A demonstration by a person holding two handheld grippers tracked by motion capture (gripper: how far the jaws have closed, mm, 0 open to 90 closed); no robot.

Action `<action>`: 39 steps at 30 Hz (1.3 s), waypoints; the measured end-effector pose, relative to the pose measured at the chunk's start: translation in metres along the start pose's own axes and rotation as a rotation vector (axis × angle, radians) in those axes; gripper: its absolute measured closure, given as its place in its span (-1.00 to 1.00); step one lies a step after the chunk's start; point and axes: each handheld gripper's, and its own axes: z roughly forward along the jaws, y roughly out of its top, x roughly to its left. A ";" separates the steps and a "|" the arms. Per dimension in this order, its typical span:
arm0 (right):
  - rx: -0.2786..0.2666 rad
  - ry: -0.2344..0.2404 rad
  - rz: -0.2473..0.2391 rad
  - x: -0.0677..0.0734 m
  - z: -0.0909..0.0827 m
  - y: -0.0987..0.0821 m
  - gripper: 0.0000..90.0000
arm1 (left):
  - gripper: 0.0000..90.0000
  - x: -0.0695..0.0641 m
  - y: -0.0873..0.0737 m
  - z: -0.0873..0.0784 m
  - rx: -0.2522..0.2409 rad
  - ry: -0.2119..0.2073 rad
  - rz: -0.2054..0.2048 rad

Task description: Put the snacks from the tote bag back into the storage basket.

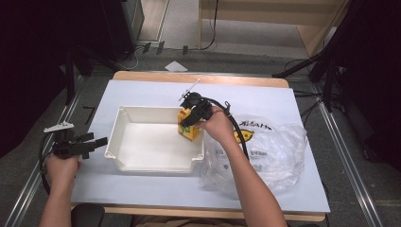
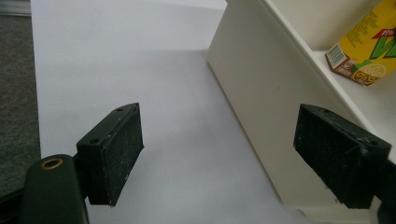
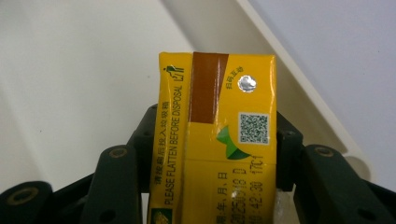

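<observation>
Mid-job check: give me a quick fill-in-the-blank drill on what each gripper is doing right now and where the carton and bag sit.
1. The right gripper is shut on the ____ drink carton.
2. The carton is at a corner of the white plastic ____, whose wall faces the person.
3. The left gripper has its jaws ____, holding nothing.
4. The clear plastic bag lies on the tub's ____ side.

Missing words: yellow; tub; open; right
</observation>
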 end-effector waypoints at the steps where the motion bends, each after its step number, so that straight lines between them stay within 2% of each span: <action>1: -0.004 0.001 0.005 0.000 0.000 0.000 0.15 | -0.63 0.000 0.000 0.000 0.000 0.001 0.001; 7: -0.022 0.013 0.010 0.001 -0.003 0.000 0.11 | -0.63 0.000 0.000 0.000 0.000 0.001 0.000; 12: -0.010 0.018 -0.003 0.003 -0.005 0.002 0.06 | -0.63 0.000 0.000 0.000 0.000 0.000 0.001; 13: -0.019 0.029 -0.003 0.003 -0.009 0.003 0.07 | -0.63 0.000 0.000 0.000 -0.001 0.000 0.000; 19: -0.037 0.025 0.016 0.005 -0.023 0.008 0.06 | -0.63 0.000 0.000 0.000 0.001 0.002 0.002; 25: -0.062 0.011 0.000 0.009 -0.041 0.010 0.06 | -0.63 -0.001 0.000 0.000 0.000 0.002 0.002; 31: -0.087 0.023 -0.001 0.015 -0.054 0.010 0.15 | -0.63 0.000 0.000 0.000 0.000 0.003 0.001; 34: -0.088 0.055 0.002 0.018 -0.056 0.010 0.24 | -0.63 0.000 0.000 0.000 0.001 0.003 0.003; 36: -0.092 0.063 -0.003 0.022 -0.056 0.009 0.31 | -0.63 0.000 0.000 0.000 0.000 0.004 0.001; 39: -0.096 0.086 -0.005 0.026 -0.056 0.008 0.55 | -0.63 0.000 0.000 0.000 0.000 0.003 0.001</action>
